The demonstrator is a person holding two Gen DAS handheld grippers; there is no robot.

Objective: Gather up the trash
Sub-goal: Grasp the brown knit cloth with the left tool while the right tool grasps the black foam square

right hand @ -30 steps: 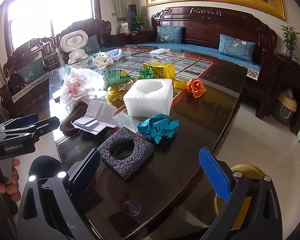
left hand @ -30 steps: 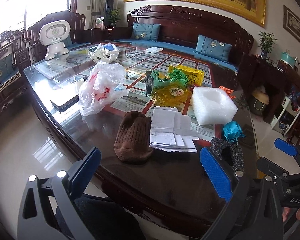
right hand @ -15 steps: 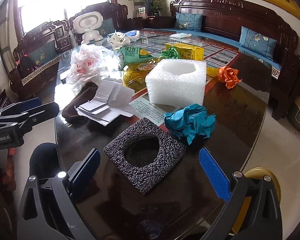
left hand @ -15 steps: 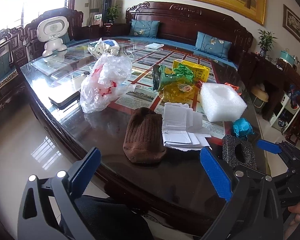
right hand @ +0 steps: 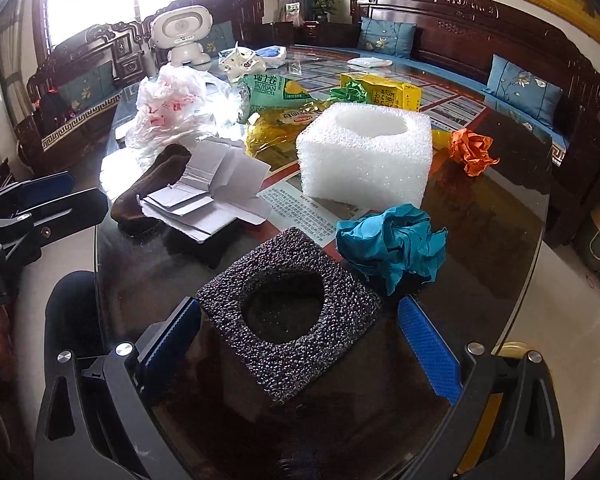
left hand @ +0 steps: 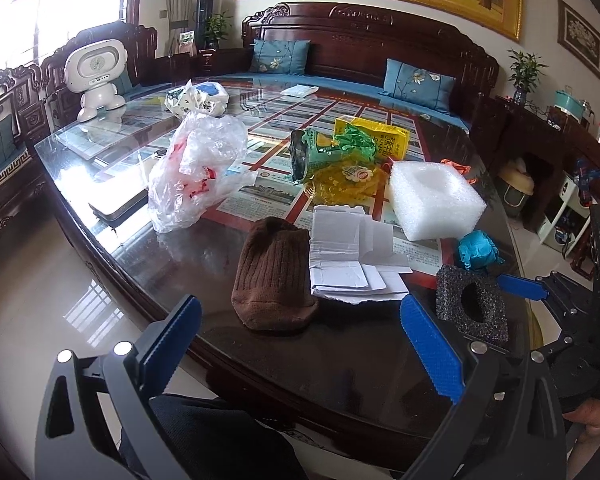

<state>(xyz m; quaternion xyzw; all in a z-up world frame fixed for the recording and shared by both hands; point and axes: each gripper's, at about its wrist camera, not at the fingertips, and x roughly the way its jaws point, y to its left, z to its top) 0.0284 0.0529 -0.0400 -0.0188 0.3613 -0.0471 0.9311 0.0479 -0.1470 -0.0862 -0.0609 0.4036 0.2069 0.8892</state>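
Note:
A black foam square with a round hole lies on the dark glass table. My right gripper is open, its blue pads on either side of the foam's near end, not closed on it. The foam also shows in the left wrist view. Behind it lie crumpled teal paper, a white foam block, folded white paper, a brown sock and a clear plastic bag. My left gripper is open and empty, above the table's near edge in front of the sock.
Green and yellow snack wrappers, a yellow box and crumpled orange paper lie further back. A white robot toy stands at the far left. A dark wooden sofa runs behind. Tiled floor lies left of the table.
My right gripper has moved forward and down until the black foam sits between its open pads. My left gripper has drifted forward and closer to the sock.

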